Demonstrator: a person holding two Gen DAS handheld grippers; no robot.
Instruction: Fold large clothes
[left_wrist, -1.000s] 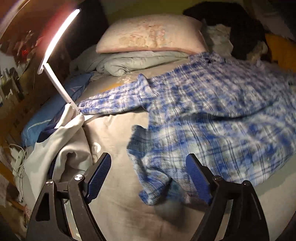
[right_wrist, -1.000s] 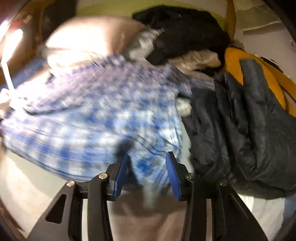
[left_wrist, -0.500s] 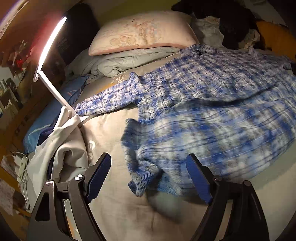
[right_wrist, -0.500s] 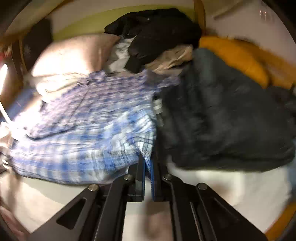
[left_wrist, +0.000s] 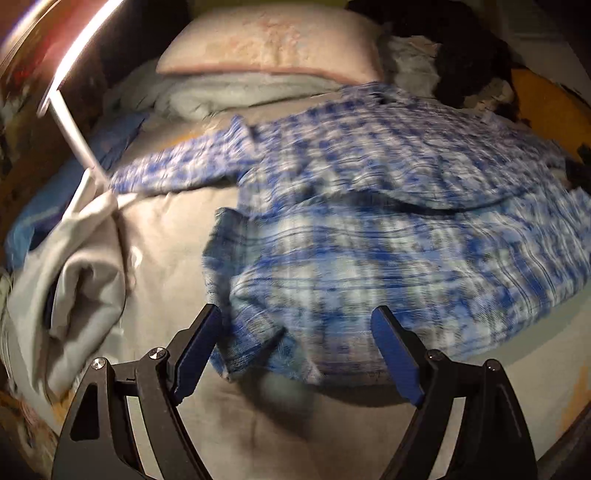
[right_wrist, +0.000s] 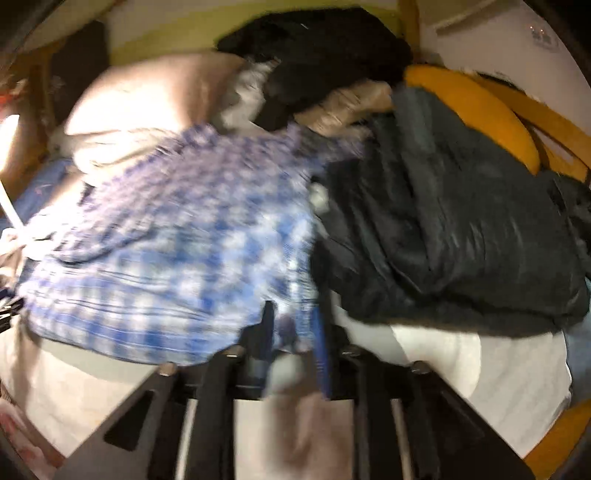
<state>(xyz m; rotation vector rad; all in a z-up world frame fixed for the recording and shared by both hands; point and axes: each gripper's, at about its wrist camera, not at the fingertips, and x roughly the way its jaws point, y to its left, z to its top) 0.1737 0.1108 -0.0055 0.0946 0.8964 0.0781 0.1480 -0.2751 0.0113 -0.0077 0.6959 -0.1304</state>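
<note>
plaid shirt (left_wrist: 369, 236): 1 | pillow (left_wrist: 269, 40): 1 | lamp (left_wrist: 70, 107): 1 | dark jacket (right_wrist: 461, 236): 1

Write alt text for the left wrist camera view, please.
A blue plaid shirt lies rumpled and blurred across a beige bed sheet, its near corner between the wide-open left gripper. Behind it sit a pink pillow and a lit lamp.
</note>
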